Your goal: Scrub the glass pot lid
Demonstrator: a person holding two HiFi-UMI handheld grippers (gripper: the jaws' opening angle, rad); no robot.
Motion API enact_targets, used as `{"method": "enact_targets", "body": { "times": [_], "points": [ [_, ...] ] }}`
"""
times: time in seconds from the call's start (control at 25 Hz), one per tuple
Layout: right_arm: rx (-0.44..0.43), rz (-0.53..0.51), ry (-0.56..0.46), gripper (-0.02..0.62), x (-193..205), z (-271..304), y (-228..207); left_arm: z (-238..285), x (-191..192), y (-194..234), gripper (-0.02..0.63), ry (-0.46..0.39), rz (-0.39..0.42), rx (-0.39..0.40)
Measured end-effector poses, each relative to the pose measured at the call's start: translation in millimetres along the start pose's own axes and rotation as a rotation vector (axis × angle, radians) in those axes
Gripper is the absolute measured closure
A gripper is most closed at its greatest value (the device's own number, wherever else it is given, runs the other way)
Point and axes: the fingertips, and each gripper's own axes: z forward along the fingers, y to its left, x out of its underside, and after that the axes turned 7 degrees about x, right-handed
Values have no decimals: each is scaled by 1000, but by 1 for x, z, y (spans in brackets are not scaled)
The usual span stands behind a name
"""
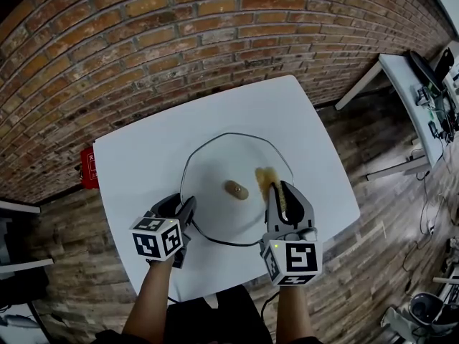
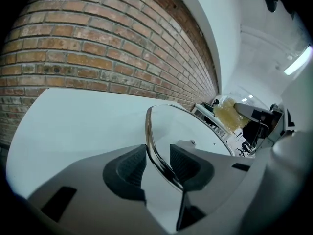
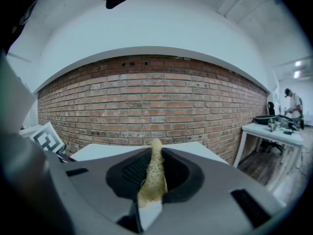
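The glass pot lid (image 1: 215, 167) is on the white table (image 1: 136, 156) in front of me. Its near-left edge is in my left gripper (image 1: 179, 208), whose jaws are closed narrow on the steel rim (image 2: 154, 148), with the band running slantwise between the ribbed pads. I judge the lid weighty for its thinness, rigid, slick and breakable. That makes the metal rim or the brown knob (image 1: 235, 190) at its centre the safe hold, not bare glass. My right gripper (image 1: 285, 196) pinches a yellowish scrubber (image 3: 152, 177), coarse, net-like, soft and squashed flat. It hangs over the lid's right part; whether it touches the glass I cannot tell.
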Motion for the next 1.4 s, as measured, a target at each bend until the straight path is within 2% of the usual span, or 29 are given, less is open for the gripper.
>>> {"method": "enact_targets", "body": {
  "times": [0.48, 0.92, 1.16, 1.4],
  "points": [
    [-24, 0, 5, 537, -7, 10, 7, 1, 1, 0, 464, 11, -6, -24],
    [-196, 0, 24, 537, -18, 52, 84, 0, 0, -2, 465, 7, -26, -24],
    [-283, -32, 127, 537, 3, 81, 117, -1, 0, -2, 466, 7, -28, -32],
    [-312, -77, 229, 537, 33, 98, 127, 1, -3, 1, 472, 4, -34, -48]
  ]
}}
